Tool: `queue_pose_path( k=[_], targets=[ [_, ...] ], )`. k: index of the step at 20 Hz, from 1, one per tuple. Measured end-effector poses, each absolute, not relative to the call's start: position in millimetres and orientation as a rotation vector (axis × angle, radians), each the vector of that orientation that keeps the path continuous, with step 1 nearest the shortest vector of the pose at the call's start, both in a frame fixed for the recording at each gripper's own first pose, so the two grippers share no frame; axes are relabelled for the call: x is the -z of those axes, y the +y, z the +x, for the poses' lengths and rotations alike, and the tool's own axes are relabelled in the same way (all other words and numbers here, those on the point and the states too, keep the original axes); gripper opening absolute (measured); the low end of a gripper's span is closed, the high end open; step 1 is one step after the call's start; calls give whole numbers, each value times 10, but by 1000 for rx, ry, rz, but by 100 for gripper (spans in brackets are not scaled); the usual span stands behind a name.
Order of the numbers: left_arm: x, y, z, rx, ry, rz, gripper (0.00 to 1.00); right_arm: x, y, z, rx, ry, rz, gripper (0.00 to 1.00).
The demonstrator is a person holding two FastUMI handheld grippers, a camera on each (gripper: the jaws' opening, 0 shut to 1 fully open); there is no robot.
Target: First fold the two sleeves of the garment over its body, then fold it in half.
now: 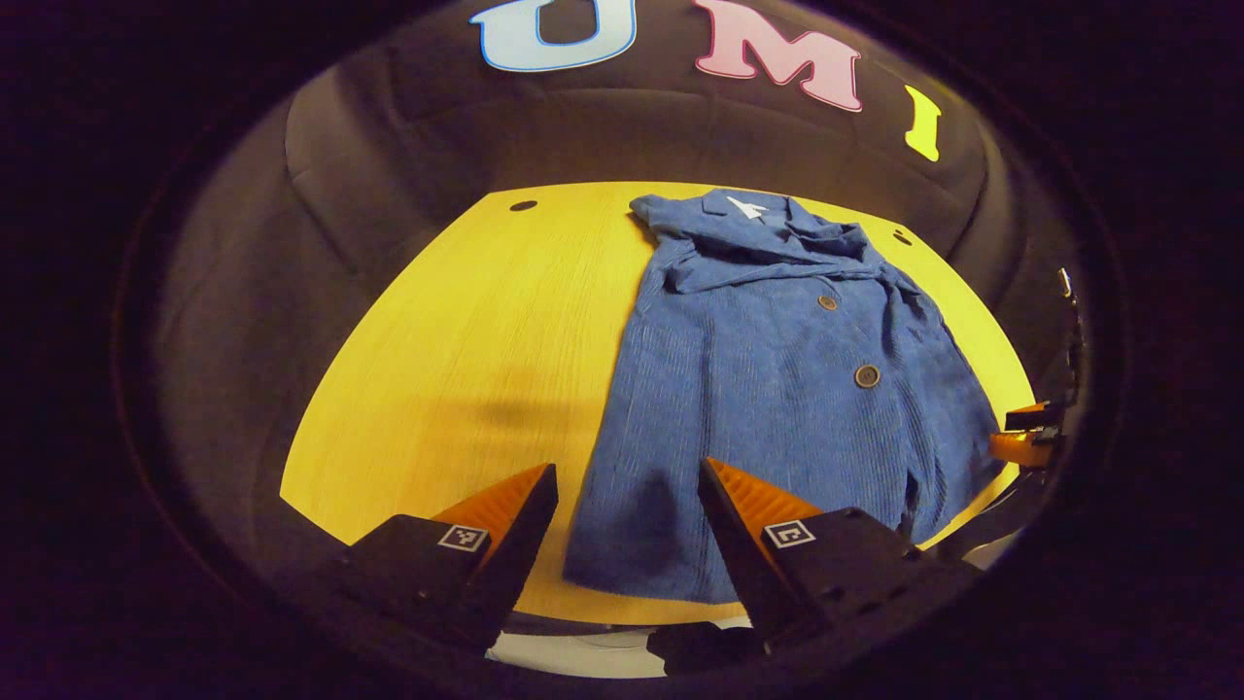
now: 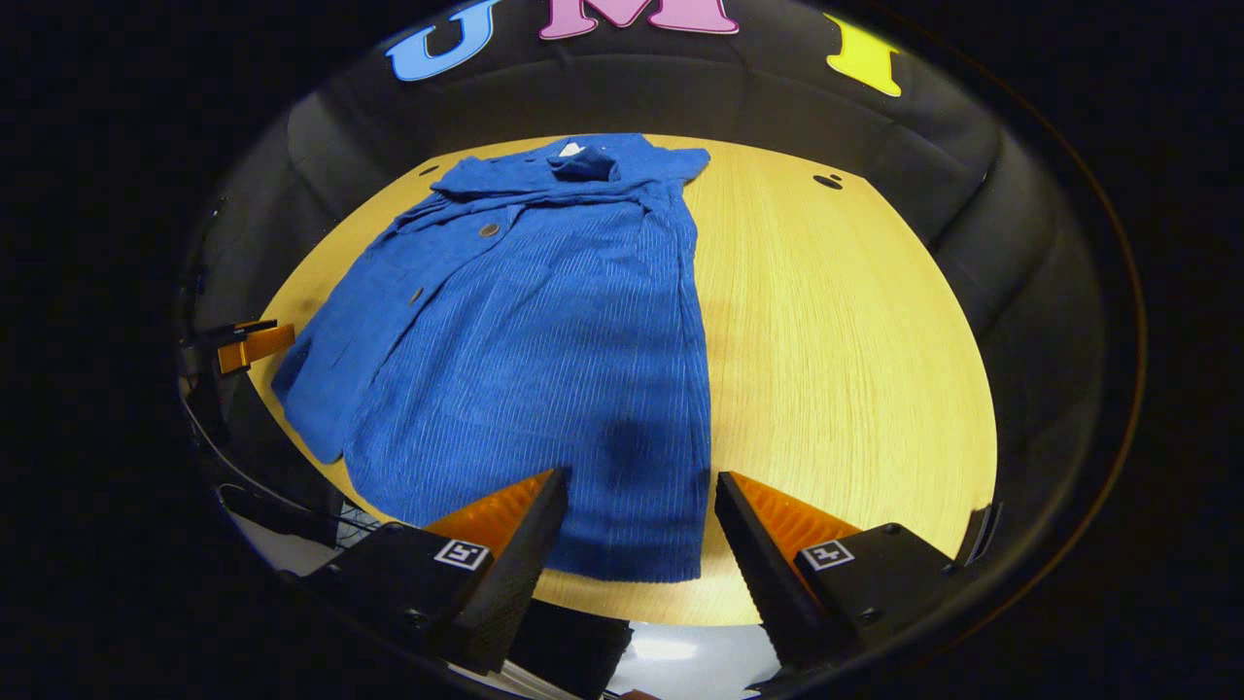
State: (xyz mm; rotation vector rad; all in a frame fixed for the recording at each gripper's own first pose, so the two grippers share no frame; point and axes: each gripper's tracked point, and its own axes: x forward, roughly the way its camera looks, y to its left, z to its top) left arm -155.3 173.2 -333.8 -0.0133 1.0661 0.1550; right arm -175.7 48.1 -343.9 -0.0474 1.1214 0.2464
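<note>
A blue corduroy jacket (image 1: 777, 389) lies buttoned and flat on the yellow table (image 1: 466, 331), collar at the far side and hem toward me. One sleeve (image 1: 768, 258) lies crosswise over the chest just below the collar. The other sleeve (image 2: 335, 360) runs down along the body's side to a cuff near the table edge. My left gripper (image 1: 629, 469) hovers open over the hem's left corner. In the right gripper view, my right gripper (image 2: 641, 475) hovers open over the hem's right corner of the jacket (image 2: 544, 340). Neither holds any cloth.
Bare wood (image 2: 836, 321) stretches beside the jacket, with a small dark hole (image 2: 828, 181) near the far edge. The black booth cloth rises behind the table. The near table edge runs just under both grippers' fingers.
</note>
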Motion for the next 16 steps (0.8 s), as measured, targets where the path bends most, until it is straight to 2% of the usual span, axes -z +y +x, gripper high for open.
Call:
queue_pose_path(
  k=[4,10,11,12,13,16],
  targets=[
    [3544,1748,-1772,-165,1131,-23,86,3497,433,-1942,-242,1156,-74,99],
    [3531,1740,-1793,-161,1118,-31,86,3534,443,-1984,-222,1192,-18,98],
    [3527,1712,-1794,-155,1117,-29,84,3532,456,-1989,-224,1200,-17,97],
    [3529,1661,-1793,-144,1117,-22,82,3527,486,-2002,-237,1208,-22,91],
    [3536,1580,-1783,-122,1105,-10,66,3516,544,-2014,-260,1215,-22,99],
    [3562,1480,-1763,-102,1098,70,20,3520,692,-2045,-294,1236,-12,32]
  ],
)
